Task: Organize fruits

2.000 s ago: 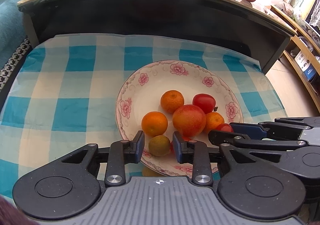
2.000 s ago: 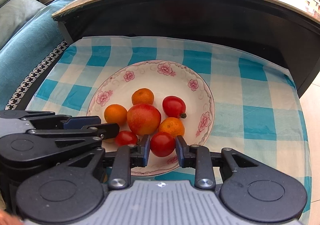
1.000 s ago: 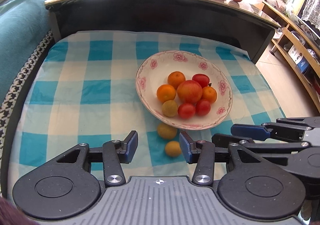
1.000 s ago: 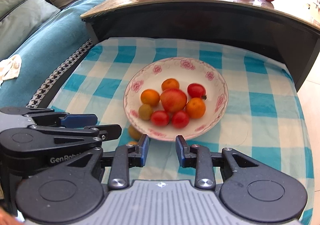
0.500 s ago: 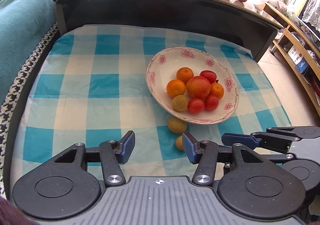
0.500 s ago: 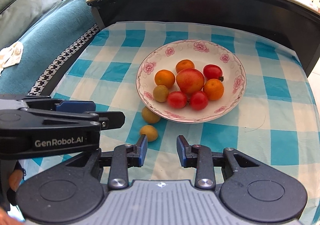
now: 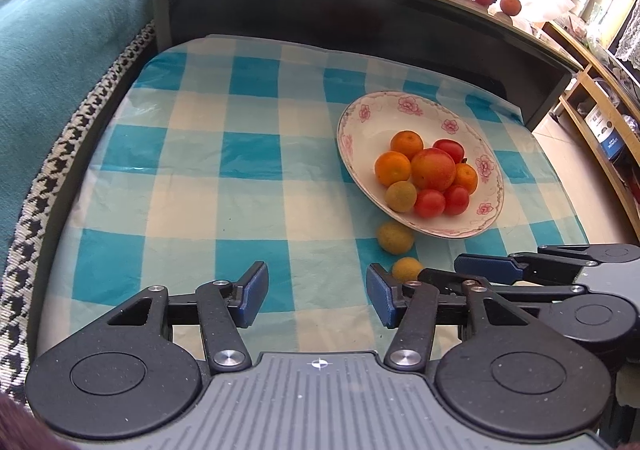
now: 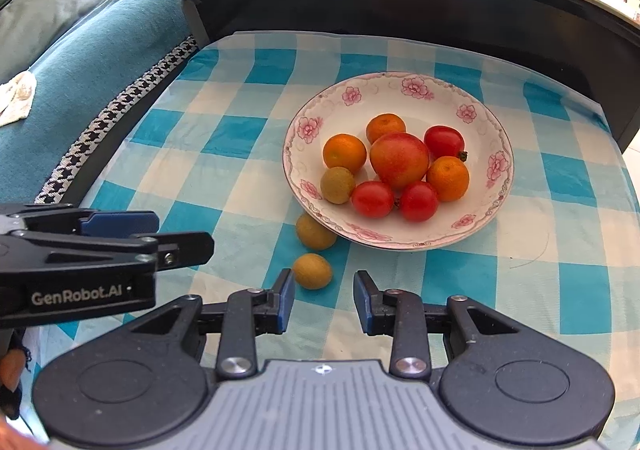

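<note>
Looking down from my two cameras, I start at the left. The checked cloth (image 7: 240, 153) covers the low counter, and its left part has no fruit on it.

My left gripper (image 7: 316, 286) hangs over the cloth, tipped down. Its jaws are opening and there is nothing between them. I think they are opening to make room for a round fruit.

Just to the right of it lie two small yellow fruits, off the plate. The near fruit (image 7: 407, 269) sits on the cloth beside the left gripper's right finger. The far fruit (image 7: 395, 237) sits up against the plate's edge. I think both need to go in with the others.

Next comes the plate (image 7: 384, 117), with pink flowers on its rim. It holds a heap of fruit (image 8: 400, 159): oranges, little red tomatoes, one big red one and one yellow one. They lie close together and touch, so the middle is nearly full.

My right gripper (image 8: 324, 286) is last. Its jaws stand a little apart and hold nothing. The near fruit lies just ahead of its left finger, not between the jaws. I would need to open wider to fit the fruit.
</note>
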